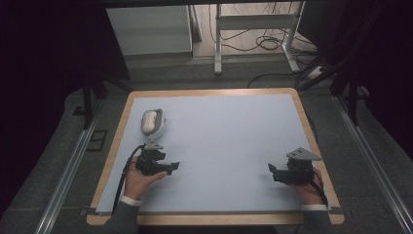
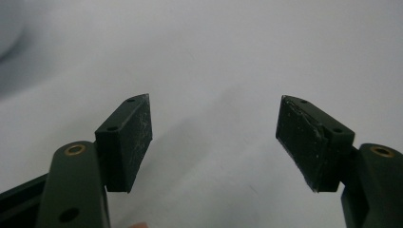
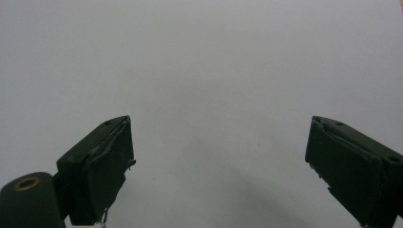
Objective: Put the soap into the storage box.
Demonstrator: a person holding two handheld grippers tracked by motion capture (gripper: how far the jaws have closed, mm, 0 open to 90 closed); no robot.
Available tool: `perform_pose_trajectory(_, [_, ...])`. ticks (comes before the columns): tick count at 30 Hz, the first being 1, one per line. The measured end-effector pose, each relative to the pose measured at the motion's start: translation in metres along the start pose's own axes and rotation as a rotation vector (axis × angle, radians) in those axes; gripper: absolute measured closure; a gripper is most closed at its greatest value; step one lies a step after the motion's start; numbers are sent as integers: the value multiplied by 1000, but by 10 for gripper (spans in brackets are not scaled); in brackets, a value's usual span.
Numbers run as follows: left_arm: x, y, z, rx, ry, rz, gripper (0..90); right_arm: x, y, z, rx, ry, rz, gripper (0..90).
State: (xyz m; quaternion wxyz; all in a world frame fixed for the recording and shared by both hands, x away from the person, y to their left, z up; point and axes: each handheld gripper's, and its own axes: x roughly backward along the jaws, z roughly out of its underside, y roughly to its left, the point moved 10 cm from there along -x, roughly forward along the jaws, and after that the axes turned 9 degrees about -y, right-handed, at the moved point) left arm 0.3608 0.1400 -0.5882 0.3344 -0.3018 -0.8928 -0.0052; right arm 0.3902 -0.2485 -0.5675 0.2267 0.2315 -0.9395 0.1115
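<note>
A white oval object (image 1: 148, 121) is seen resting in a small dish (image 1: 161, 126) at the table's (image 1: 229, 141) far left. The left gripper (image 1: 171, 166), just near of it, and the right gripper (image 1: 272, 171) are both held apart and empty; nothing is yet grasped.

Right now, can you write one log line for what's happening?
left claw: open, empty, near white thing in grey dish | right claw: open, empty | table: dish at far left

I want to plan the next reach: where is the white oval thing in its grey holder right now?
In the high view, the white oval thing lies in its grey holder at the table's far left, just beyond the left gripper.
</note>
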Motion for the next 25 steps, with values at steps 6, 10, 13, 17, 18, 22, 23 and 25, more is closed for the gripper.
perform_pose_trajectory(6, [0, 0, 6, 10, -4, 7, 281, -1, 1, 0, 6, -2, 1, 86])
perform_pose_trajectory(10, [2, 1, 5, 17, -20, 3, 282, 0, 1, -1, 6, -7, 0, 86])
perform_pose_trajectory(13, [3, 2, 5, 22, -25, 4, 282, 0, 1, -1, 6, -6, 0, 86])
perform_pose_trajectory(17, [4, 2, 5, 28, -31, 3, 281, 1, 1, -3, 4, -13, -4, 86])
perform_pose_trajectory(18, [4, 2, 5, 28, -32, 5, 281, 2, 2, -3, 3, -15, -3, 86])
perform_pose_trajectory(22, [5, 3, 4, 29, -38, 8, 280, 2, 3, -4, 3, -19, -7, 86])
perform_pose_trajectory(23, [5, 3, 4, 32, -40, 5, 280, 2, 3, -4, 4, -19, -7, 86])
perform_pose_trajectory(25, [5, 5, 4, 30, -39, 6, 278, 2, 4, -4, 2, -20, -10, 86])
